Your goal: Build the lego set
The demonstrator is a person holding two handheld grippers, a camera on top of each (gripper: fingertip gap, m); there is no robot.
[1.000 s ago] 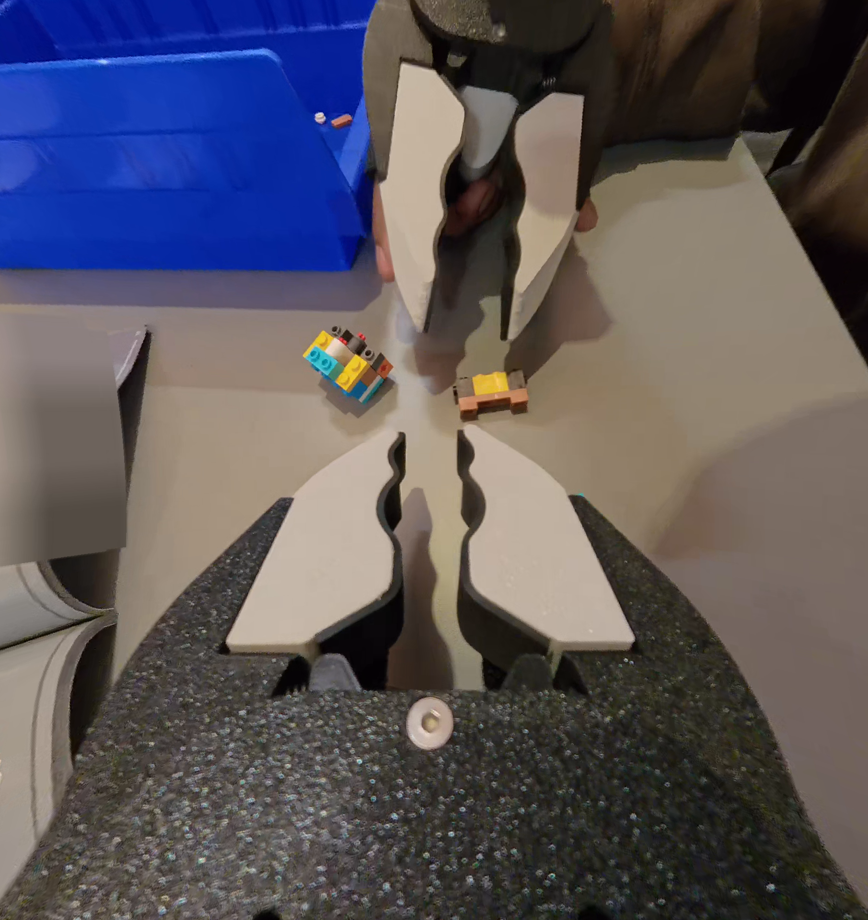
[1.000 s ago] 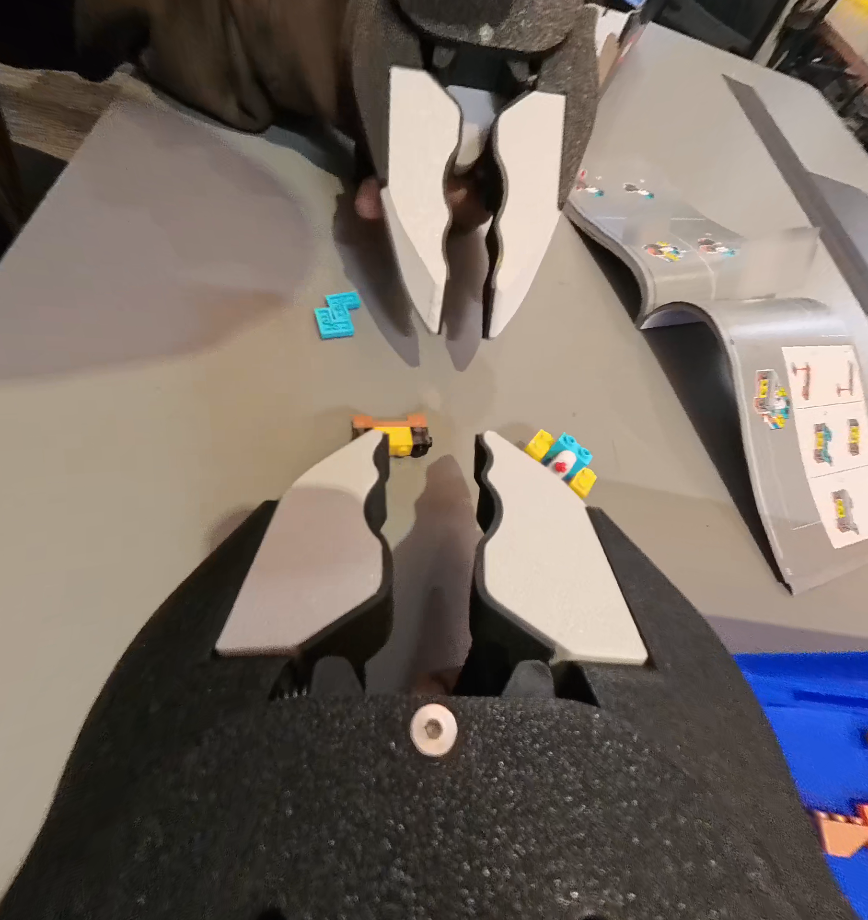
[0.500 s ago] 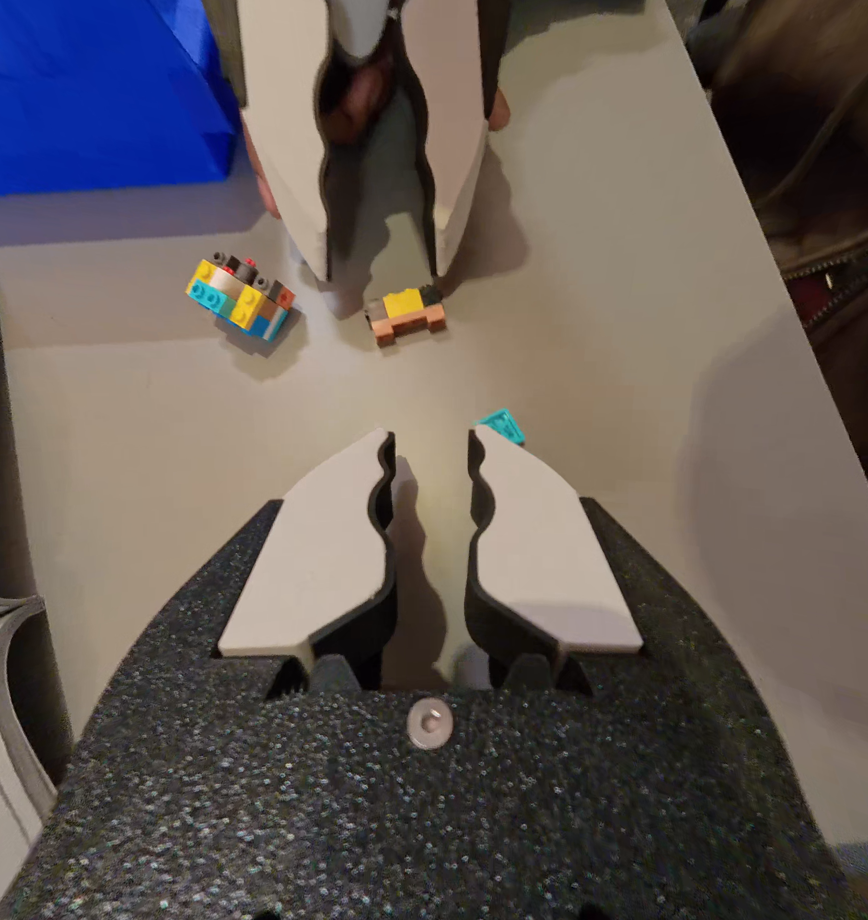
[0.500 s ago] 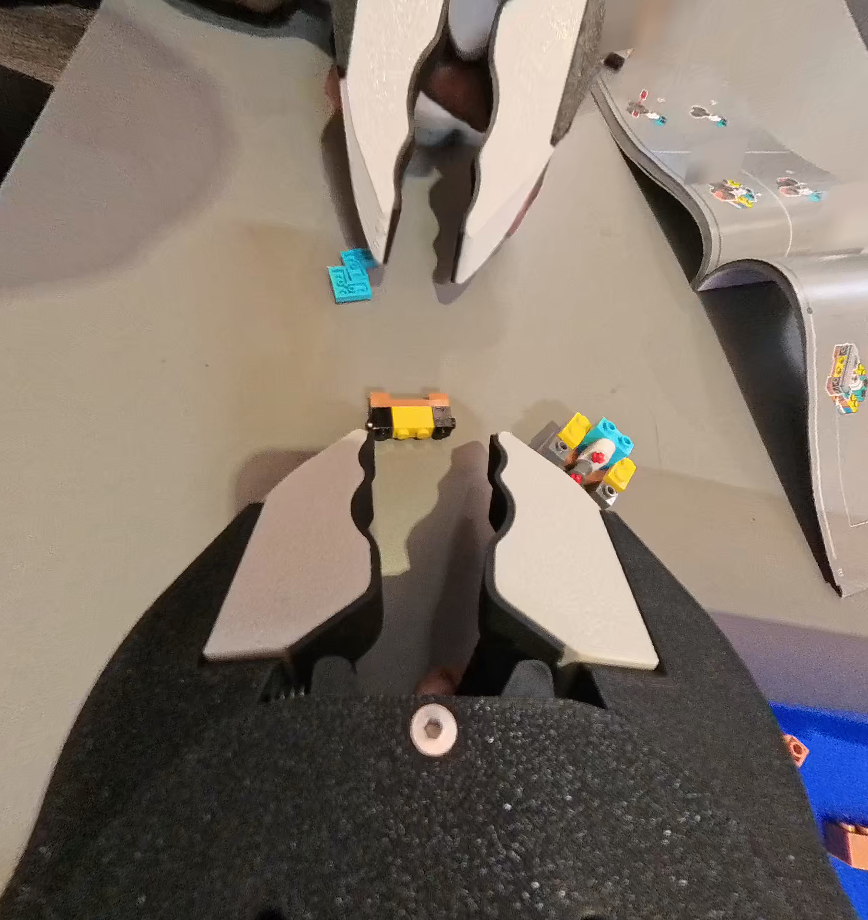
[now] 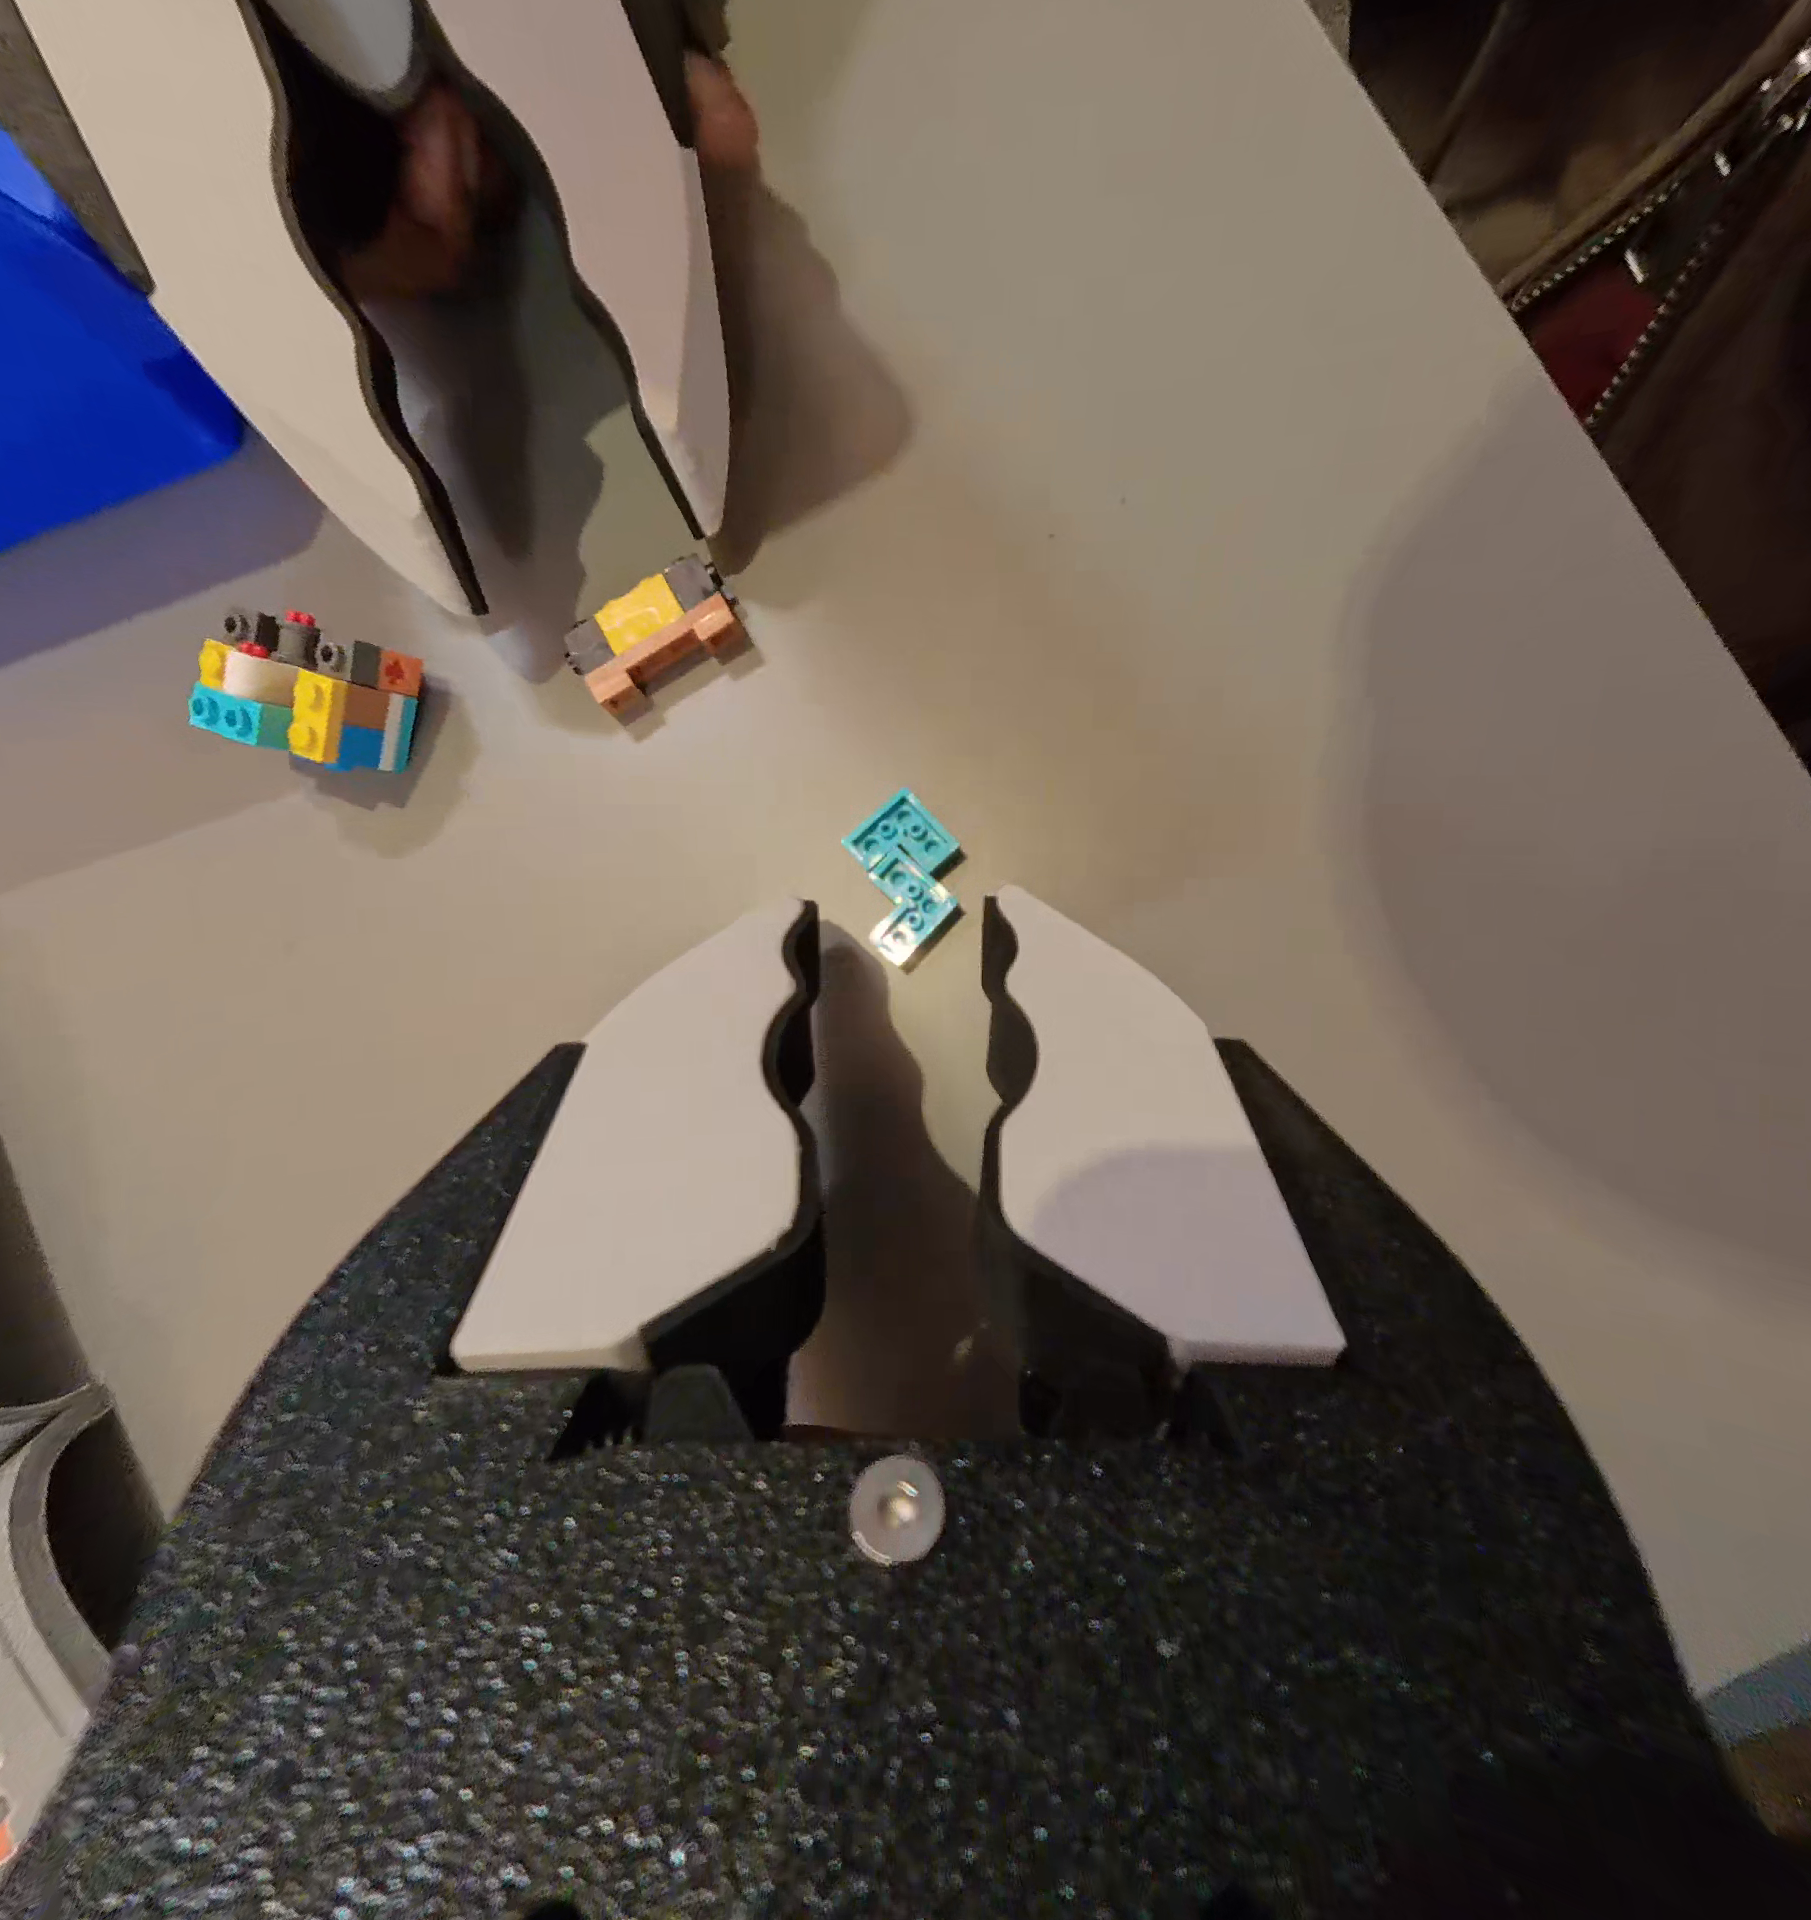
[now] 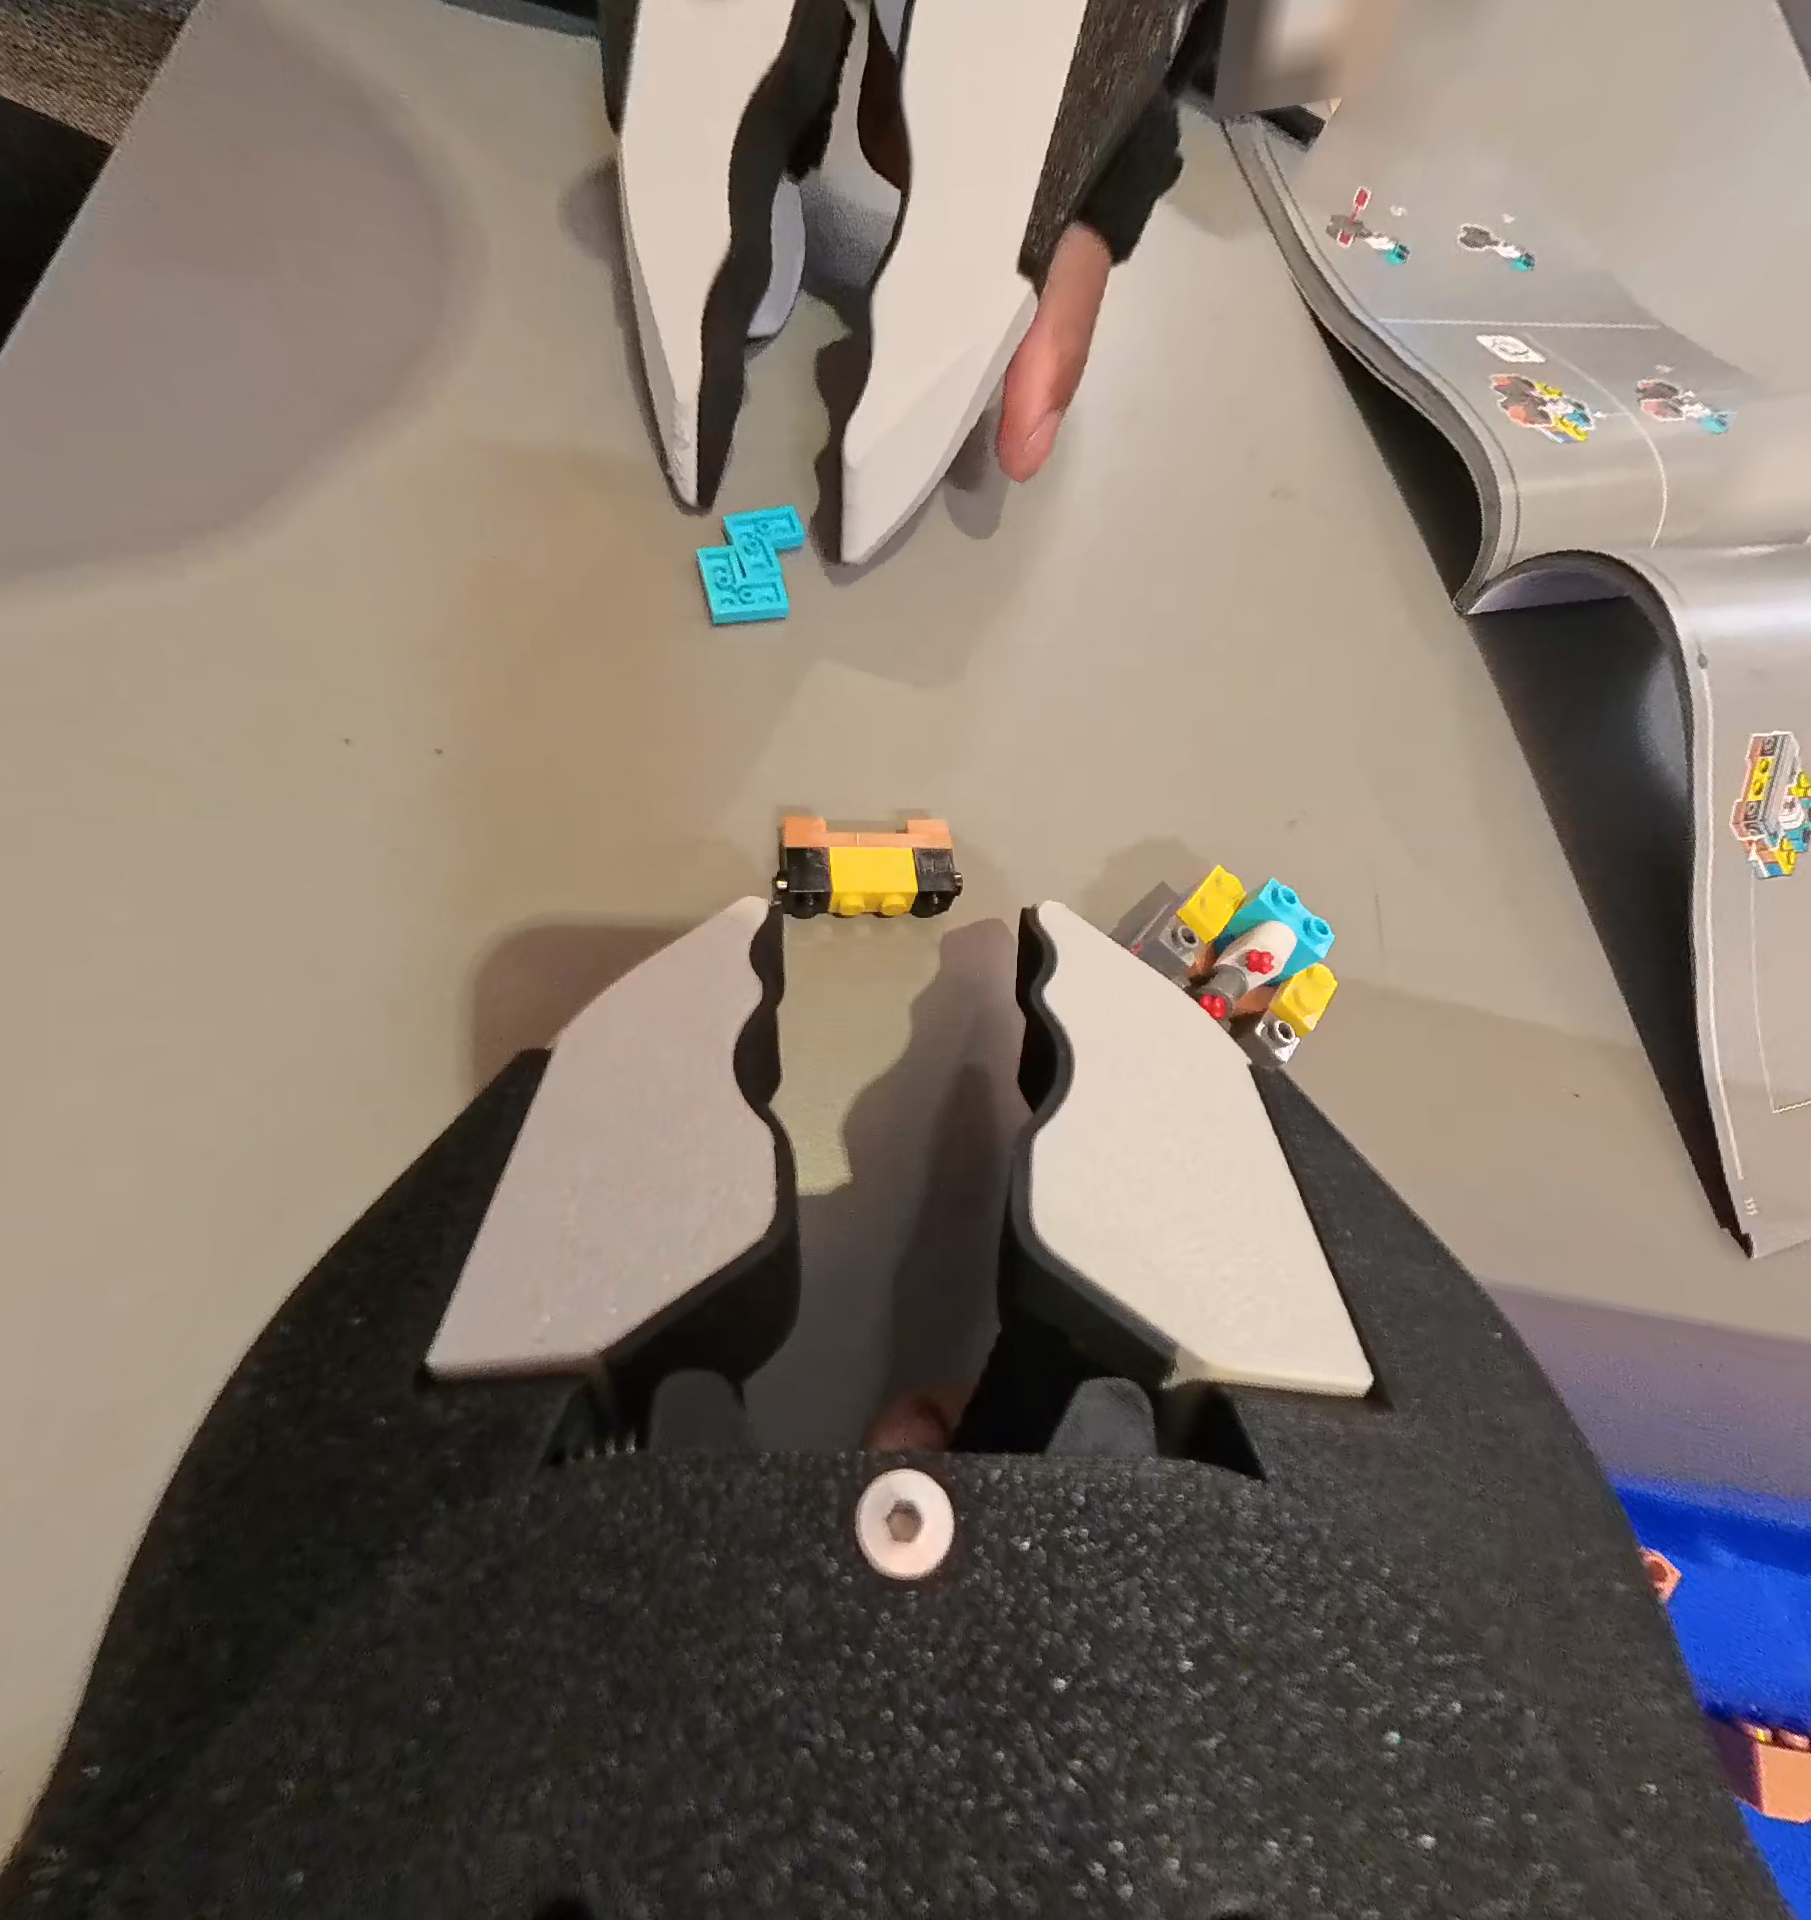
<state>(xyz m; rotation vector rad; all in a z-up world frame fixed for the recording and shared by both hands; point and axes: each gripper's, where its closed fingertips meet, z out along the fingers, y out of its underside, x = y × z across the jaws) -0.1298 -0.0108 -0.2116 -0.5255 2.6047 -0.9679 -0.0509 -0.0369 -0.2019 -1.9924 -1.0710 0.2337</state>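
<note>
Right wrist view: instruction booklet [image 6: 1628, 343], print apparently unreadable.

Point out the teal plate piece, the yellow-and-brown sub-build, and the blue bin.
teal plate piece [image 5: 906, 883], left wrist view, middle of its studded top
yellow-and-brown sub-build [image 6: 868, 868], right wrist view, yellow brick face
blue bin [image 5: 39, 395], left wrist view, outer wall
</note>
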